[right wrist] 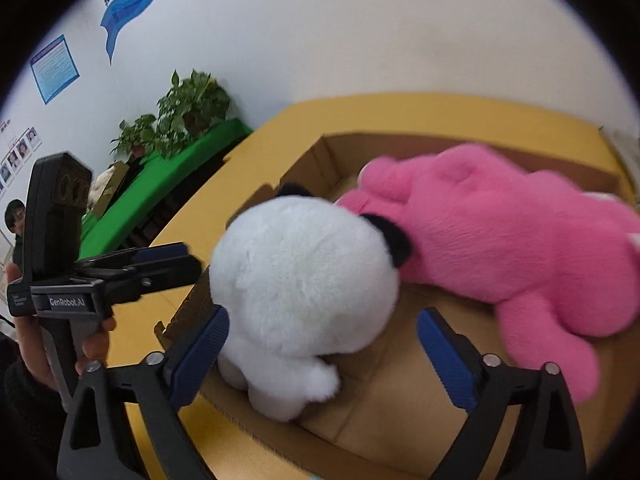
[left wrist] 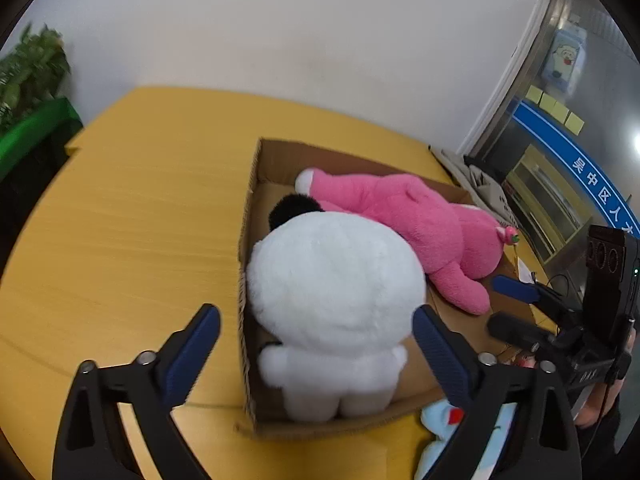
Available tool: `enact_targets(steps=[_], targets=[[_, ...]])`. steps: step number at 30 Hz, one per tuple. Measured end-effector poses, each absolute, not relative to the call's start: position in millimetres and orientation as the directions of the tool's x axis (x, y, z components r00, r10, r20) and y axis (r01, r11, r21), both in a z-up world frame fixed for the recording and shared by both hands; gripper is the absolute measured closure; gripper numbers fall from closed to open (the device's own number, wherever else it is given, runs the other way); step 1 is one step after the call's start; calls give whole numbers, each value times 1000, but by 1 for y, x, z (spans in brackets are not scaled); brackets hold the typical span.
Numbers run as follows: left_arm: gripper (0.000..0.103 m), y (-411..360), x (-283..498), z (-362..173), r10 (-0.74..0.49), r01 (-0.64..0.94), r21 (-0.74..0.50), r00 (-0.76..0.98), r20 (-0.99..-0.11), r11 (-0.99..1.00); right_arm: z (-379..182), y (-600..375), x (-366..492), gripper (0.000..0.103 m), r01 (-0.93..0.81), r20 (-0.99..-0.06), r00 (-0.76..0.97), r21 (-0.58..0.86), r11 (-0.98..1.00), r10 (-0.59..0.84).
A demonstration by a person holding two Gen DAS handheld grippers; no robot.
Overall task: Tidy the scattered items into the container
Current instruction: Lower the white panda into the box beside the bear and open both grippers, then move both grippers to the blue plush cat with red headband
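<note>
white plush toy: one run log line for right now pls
white plush toy: upright in cardboard box | pink plush toy: lying in box | left gripper: open | right gripper: open | light blue toy: outside box

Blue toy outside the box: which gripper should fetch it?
Left, probably. The blue toy lies on the table beside the left gripper. The right gripper is open over the box.

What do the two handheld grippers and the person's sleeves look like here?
Both grippers, the left gripper and right gripper, have black angular frames, silver pivot bolts and ribbed blue pads. A black box with round openings tops each; the left one reads "GenRobot.AI" in white. Thin black cables trail beside the right one. The sleeves look dark.
</note>
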State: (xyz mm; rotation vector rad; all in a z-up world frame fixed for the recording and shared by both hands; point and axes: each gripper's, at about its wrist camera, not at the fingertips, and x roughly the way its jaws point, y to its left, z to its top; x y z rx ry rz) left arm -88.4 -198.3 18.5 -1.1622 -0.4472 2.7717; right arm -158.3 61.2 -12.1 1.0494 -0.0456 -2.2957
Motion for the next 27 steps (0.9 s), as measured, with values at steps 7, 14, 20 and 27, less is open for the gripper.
enact_targets(steps=[7, 14, 20, 27], targets=[[0, -165, -8, 24, 83, 84, -226, -763, -641, -971, 14, 118, -94, 0, 440, -594, -633, 251, -862, -496], [0, -132, 31, 12, 71, 87, -212, -765, -640, -973, 19, 135, -50, 0, 377, -589, -709, 150, -914, -389], [0, -119, 42, 13, 77, 79, -210, -761, -644, -974, 14, 140, -28, 0, 360, -606, -720, 90, -928, -338], [0, -110, 40, 18, 107, 45, -219, -765, -635, -975, 11, 148, -26, 0, 321, -609, -728, 100, -942, -313]])
